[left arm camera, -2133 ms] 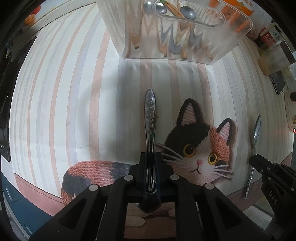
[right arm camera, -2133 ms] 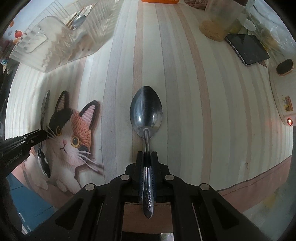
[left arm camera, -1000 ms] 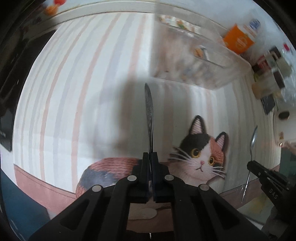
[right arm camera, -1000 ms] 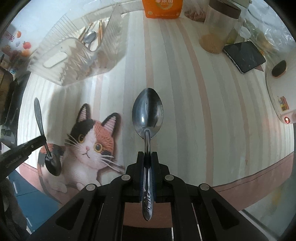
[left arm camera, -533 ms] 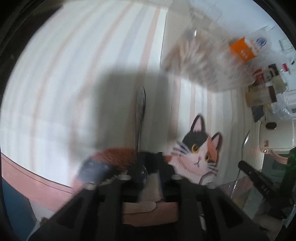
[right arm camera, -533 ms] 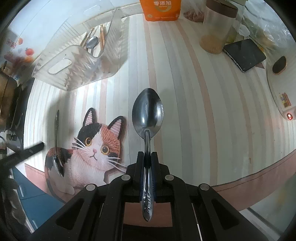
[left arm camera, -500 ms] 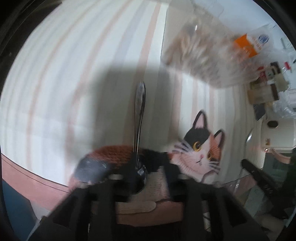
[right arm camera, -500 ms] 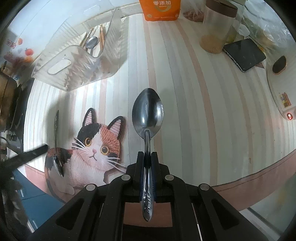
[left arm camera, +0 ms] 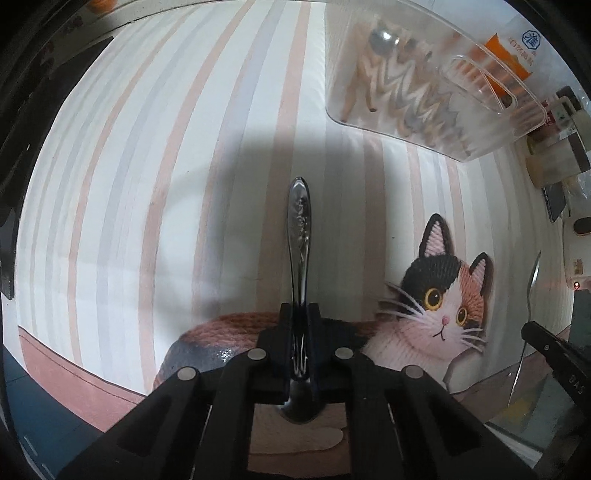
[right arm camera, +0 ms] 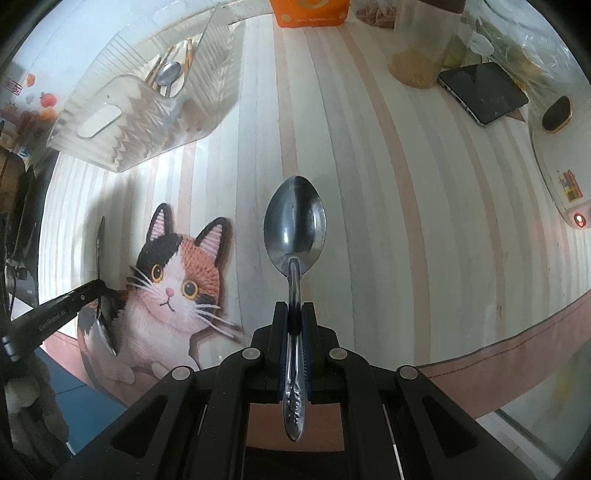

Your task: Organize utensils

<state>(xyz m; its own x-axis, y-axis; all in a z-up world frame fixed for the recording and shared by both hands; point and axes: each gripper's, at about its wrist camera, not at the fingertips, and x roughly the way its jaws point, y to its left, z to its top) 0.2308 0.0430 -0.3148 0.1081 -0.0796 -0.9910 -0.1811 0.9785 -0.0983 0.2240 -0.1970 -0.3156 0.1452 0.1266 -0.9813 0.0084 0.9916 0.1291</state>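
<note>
My left gripper [left arm camera: 300, 314] is shut on a steel spoon [left arm camera: 300, 218], its embossed handle pointing forward and its bowl back between the fingers, held above the striped tablecloth. My right gripper [right arm camera: 294, 314] is shut on a second steel spoon [right arm camera: 294, 221], bowl forward, handle back between the fingers. A clear plastic utensil basket [left arm camera: 439, 92] stands ahead to the upper right in the left wrist view, with a spoon and chopsticks inside. In the right wrist view the basket [right arm camera: 147, 110] is at the upper left. The left gripper [right arm camera: 94, 291] with its spoon shows at the left edge there.
A cat picture [right arm camera: 173, 273] is printed on the tablecloth near the front edge. At the back right stand an orange packet [right arm camera: 308, 11], a jar [right arm camera: 421, 55], a dark phone [right arm camera: 484, 92] and a white appliance with a red light [right arm camera: 565, 184].
Both grippers have risen from the table with their spoons. The left gripper swung left then steadied, so the basket now sits to its upper right. The right gripper has moved a little nearer the basket.
</note>
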